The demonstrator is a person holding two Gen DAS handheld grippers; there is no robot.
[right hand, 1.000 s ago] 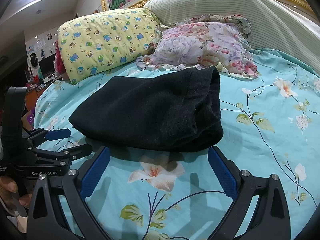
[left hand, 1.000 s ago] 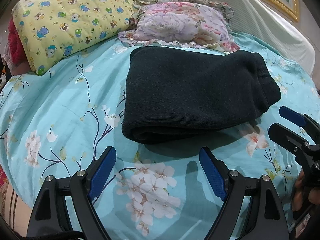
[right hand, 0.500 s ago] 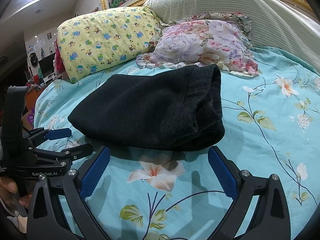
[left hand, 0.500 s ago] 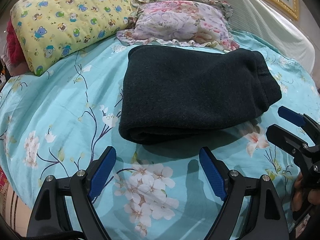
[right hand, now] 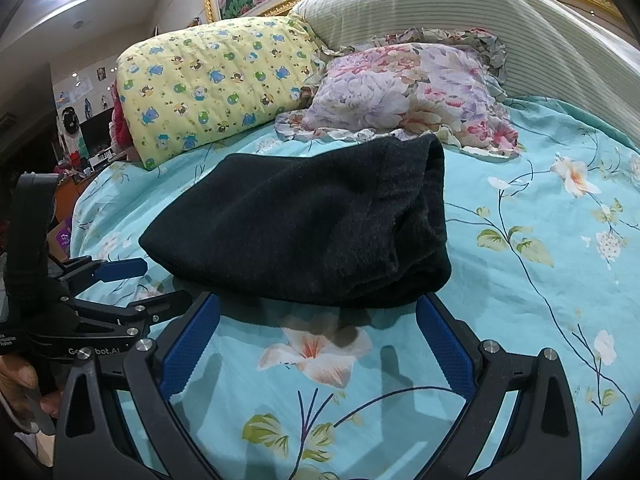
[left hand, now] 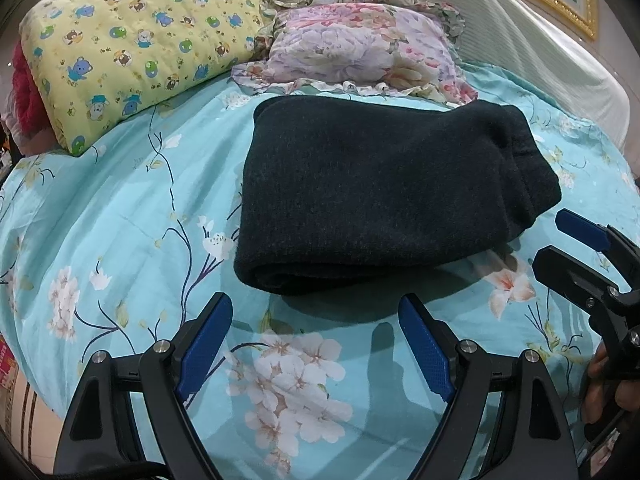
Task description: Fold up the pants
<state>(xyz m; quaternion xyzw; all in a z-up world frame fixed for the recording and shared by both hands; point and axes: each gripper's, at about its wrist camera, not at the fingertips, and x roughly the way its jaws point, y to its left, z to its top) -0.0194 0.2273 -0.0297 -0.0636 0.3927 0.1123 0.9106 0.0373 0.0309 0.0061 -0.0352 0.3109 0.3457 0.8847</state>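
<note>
Dark knit pants [left hand: 376,192] lie folded into a thick rectangle on the turquoise flowered bed sheet [left hand: 120,216]. In the right wrist view the same pants [right hand: 304,232] fill the middle, their rolled edge toward me. My left gripper [left hand: 316,336] is open just short of the near folded edge, nothing between its blue pads. My right gripper [right hand: 316,336] is also open, its tips close to the pants' near edge, not touching. Each gripper shows in the other's view: the right gripper [left hand: 576,248] at the right edge, the left gripper [right hand: 132,284] at the left, both open.
A yellow cartoon-print pillow [left hand: 132,52] and a floral ruffled pillow [left hand: 360,48] lie behind the pants, against a striped padded headboard [left hand: 500,28]. A hand [left hand: 612,384] holds the right gripper. Bare sheet stretches left and right of the pants; the bed's edge drops at lower left.
Both grippers have crept slightly forward toward the pants' near edge. The pants have not moved and both grippers stay open.
</note>
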